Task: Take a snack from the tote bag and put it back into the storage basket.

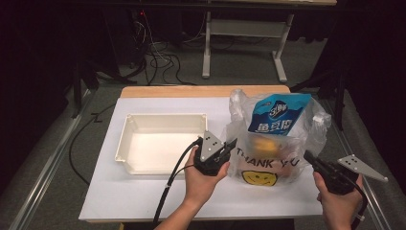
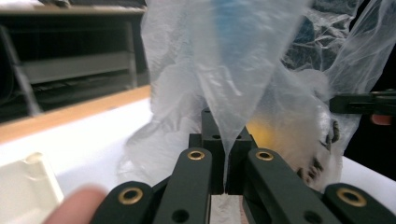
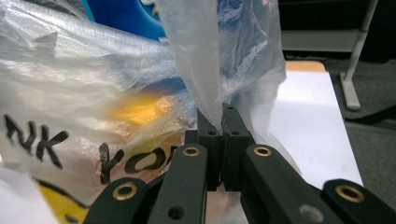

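A clear plastic bag (image 1: 273, 143) printed THANK YOU with a yellow smiley stands on the right of the white table top. Inside it are a blue snack packet (image 1: 277, 114) and something yellow (image 1: 265, 143). My left gripper (image 1: 232, 143) is at the bag's left side. In the left gripper view the left gripper (image 2: 226, 140) is shut on a fold of the bag's film (image 2: 233, 60). My right gripper (image 1: 306, 155) is at the bag's right side. In the right gripper view it (image 3: 219, 122) is shut on the film (image 3: 70, 93) there.
An empty white tray (image 1: 122, 143) lies on the table left of the bag, close to my left hand. The white table top (image 1: 143, 201) ends just in front of both hands. Behind the table stand a desk frame (image 1: 207, 43) and floor cables (image 1: 163, 60).
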A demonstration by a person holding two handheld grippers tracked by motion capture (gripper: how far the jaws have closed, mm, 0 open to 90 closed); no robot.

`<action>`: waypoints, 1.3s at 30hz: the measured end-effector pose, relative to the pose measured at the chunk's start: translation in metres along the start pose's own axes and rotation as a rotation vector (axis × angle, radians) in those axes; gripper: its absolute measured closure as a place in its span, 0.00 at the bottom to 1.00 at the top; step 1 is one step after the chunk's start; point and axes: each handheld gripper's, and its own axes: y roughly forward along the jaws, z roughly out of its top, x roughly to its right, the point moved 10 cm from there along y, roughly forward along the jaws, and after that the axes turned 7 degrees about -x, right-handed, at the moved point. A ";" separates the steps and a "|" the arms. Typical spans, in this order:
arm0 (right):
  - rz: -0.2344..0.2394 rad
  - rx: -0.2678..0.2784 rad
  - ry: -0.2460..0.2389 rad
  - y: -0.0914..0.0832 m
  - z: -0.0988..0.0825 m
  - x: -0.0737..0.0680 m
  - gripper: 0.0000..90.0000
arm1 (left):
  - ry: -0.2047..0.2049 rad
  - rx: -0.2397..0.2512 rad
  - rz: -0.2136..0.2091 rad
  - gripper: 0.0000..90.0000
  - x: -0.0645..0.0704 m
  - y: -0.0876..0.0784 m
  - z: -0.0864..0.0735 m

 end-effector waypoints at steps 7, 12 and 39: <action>-0.012 -0.072 0.082 0.007 -0.020 0.018 1.00 | -0.056 -0.112 -0.005 1.00 -0.009 0.015 -0.038; -0.022 -0.146 0.095 0.014 -0.036 0.021 1.00 | -0.080 -0.172 -0.030 1.00 -0.009 0.025 -0.058; -0.021 -0.413 0.132 0.015 -0.089 0.026 1.00 | -0.180 -0.466 -0.136 1.00 0.004 0.049 -0.140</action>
